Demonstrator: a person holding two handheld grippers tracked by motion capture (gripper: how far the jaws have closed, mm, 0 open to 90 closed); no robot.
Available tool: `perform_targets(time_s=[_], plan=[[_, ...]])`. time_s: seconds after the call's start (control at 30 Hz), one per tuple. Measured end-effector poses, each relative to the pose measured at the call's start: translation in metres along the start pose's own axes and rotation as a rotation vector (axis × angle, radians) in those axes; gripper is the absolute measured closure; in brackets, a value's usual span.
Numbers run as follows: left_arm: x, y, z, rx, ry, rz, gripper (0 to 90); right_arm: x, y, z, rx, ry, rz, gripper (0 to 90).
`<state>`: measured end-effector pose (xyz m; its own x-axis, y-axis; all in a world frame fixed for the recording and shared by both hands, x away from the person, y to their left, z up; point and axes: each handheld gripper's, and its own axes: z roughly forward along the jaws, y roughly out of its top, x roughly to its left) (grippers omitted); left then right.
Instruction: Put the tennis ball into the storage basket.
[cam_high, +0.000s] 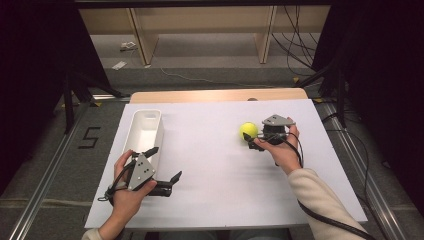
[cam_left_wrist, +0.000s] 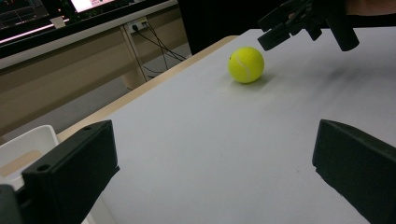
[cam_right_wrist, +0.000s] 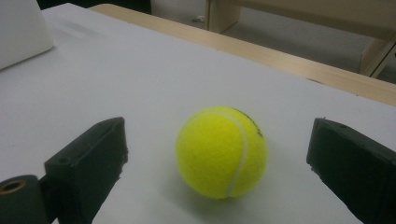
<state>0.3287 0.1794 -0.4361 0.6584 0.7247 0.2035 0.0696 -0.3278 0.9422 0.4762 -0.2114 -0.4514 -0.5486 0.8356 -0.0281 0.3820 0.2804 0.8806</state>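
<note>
A yellow tennis ball (cam_high: 248, 131) rests on the white table top (cam_high: 215, 165), right of centre. My right gripper (cam_high: 253, 137) is open and sits just right of the ball, its jaws pointing left at it. In the right gripper view the ball (cam_right_wrist: 221, 151) lies between and slightly ahead of the wide-apart jaws of that gripper (cam_right_wrist: 219, 140), touching neither. My left gripper (cam_high: 165, 163) is open near the front left, with nothing between its jaws. The left gripper view looks past its own spread jaws (cam_left_wrist: 215, 135) to the ball (cam_left_wrist: 246, 64) and the right gripper (cam_left_wrist: 299, 21) farther off.
A long white bin (cam_high: 131, 135) stands at the table's left side, right behind my left gripper; its corner shows in the left gripper view (cam_left_wrist: 25, 144). A wooden table edge (cam_high: 215, 95) runs along the back. Cables trail off to the right.
</note>
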Motion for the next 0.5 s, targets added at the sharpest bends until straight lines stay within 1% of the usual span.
perform_targets(time_s=[0.03,0.13,0.5], plan=[[0.0,0.0,0.0,-0.001,0.001,0.0,0.0,0.0,0.0,0.003,0.002,-0.002,-0.001,6.0],[0.0,0.0,0.0,-0.001,0.002,0.001,0.0,-0.001,0.001,0.006,0.006,-0.004,0.004,6.0],[0.001,0.0,0.0,-0.001,0.001,0.0,0.0,-0.001,-0.001,0.025,0.03,-0.013,0.013,6.0]])
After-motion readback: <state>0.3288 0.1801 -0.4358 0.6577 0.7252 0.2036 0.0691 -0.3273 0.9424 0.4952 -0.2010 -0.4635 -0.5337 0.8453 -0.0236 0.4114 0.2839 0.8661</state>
